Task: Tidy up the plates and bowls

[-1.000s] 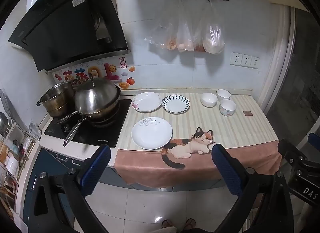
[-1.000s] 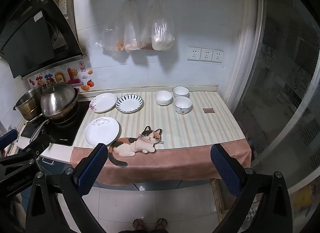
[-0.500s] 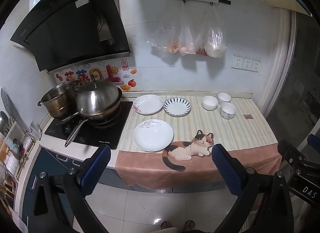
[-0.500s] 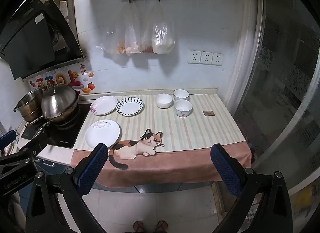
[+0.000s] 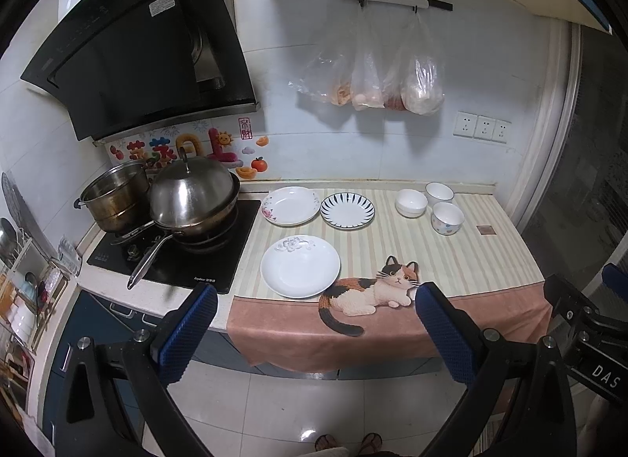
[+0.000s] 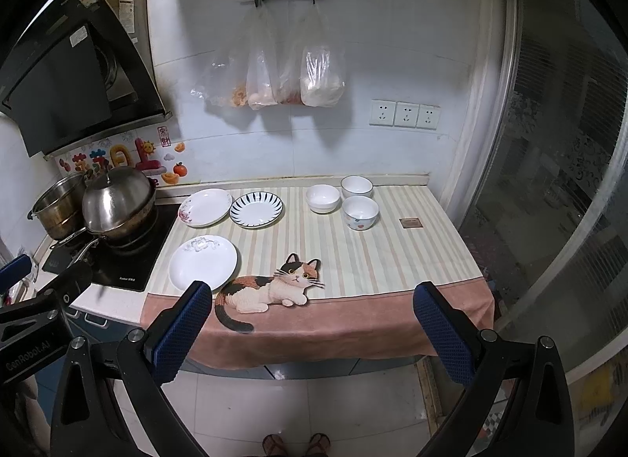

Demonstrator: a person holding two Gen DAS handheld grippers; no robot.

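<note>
Three empty plates — a white plate (image 5: 300, 266) nearest, a flowered plate (image 5: 291, 205) and a striped plate (image 5: 347, 211) beyond — lie left on the striped cloth (image 5: 451, 256); three empty bowls (image 5: 411, 202) cluster far right. Left gripper (image 5: 310, 323) and right gripper (image 6: 312, 321) hang before the counter, jaws wide, holding nothing. A lidded pan (image 5: 194, 198) sits on the stove (image 5: 219, 256).
</note>
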